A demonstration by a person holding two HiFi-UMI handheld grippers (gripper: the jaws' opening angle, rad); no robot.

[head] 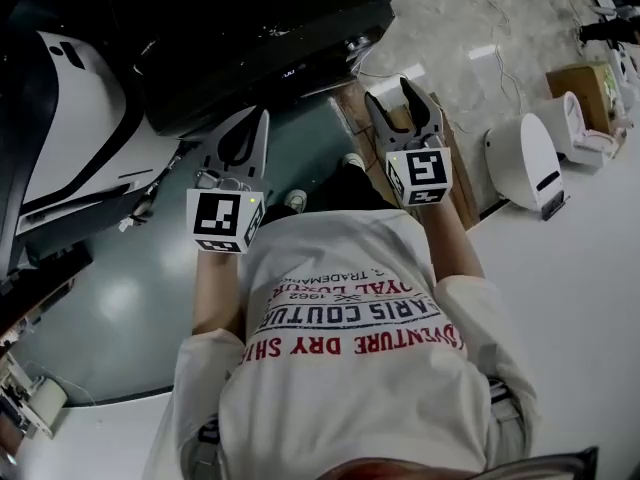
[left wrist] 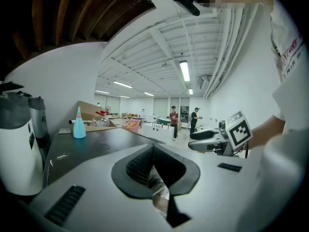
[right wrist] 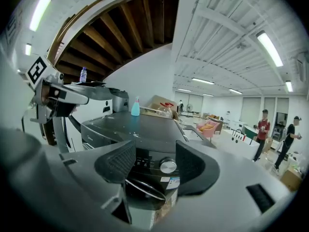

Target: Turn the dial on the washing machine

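Right gripper (right wrist: pixel 154 166): ribbed jaws apart, empty. Round silver dial (right wrist: pixel 168 166) at 12 o'clock on glossy black washing machine (right wrist: pixel 145 124), lower half hidden. Left gripper (left wrist: pixel 153 151): pinched together.

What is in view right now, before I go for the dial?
washer: one, dark grey, ahead of the right gripper
dial: one, silver, washer's front panel, framed by the right jaws but apart from them
spray bottle: one, light blue, on washer's top
white appliance: one, white and black, left of washer
white units: at least two, white, floor at right
box: one, brown, floor at far right
bystanders: two, one in a red top and one in a dark top, far across the room
shirt: one, white with print, on the person
left gripper: one, grey, jaws together, empty
right gripper: one, grey, jaws apart, empty
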